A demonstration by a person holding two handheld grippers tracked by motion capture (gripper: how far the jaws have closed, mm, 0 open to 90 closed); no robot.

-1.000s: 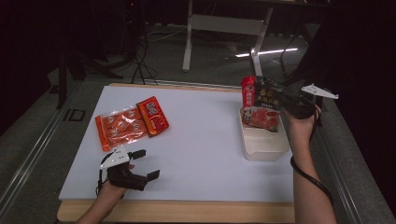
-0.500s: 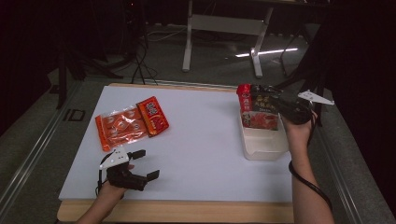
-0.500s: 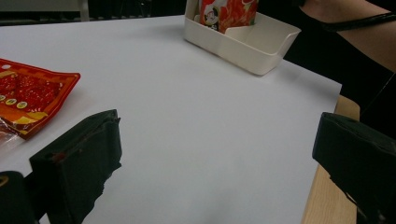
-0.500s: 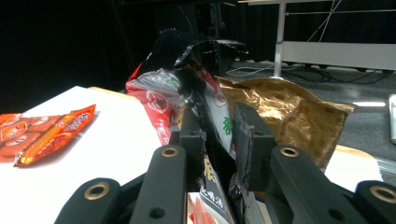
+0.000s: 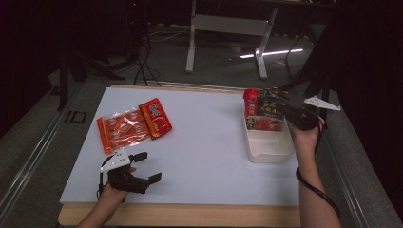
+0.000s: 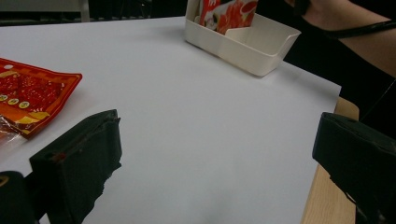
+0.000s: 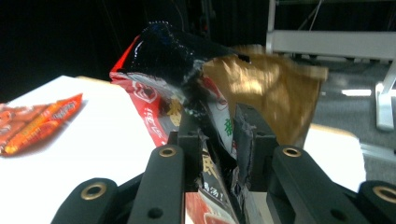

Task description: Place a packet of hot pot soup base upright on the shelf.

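A dark snack packet [image 7: 187,93] is pinched narrowly between the right tongs [image 7: 219,154] above the far end of a white tray [image 5: 268,147] on the bench [image 5: 204,142]. The left tongs [image 5: 145,166] are spread wide, empty, near the bench's front edge.

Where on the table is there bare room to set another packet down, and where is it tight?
The widest free patch is the table middle, between the two orange packets and the white bin. The near strip right of the left gripper is bare too. It is crowded at the bin's far end, where the right gripper holds a dark packet over upright packs.
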